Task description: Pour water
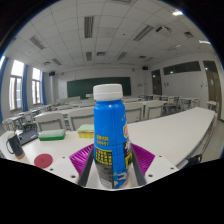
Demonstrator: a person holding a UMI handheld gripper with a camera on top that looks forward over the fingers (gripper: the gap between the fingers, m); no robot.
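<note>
Between the tongs (110, 165) stands a capped bottle (110, 135), both pads seemingly pressing its labelled waist; rigid, probably heavy, slick plastic.

Classroom: green chalkboard (98, 87), rows of white desks (178, 130), ceiling panel lights (88, 25).

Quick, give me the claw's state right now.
Claw: shut on the bottle, a pad pressing each side, holding it upright above the table.
</note>
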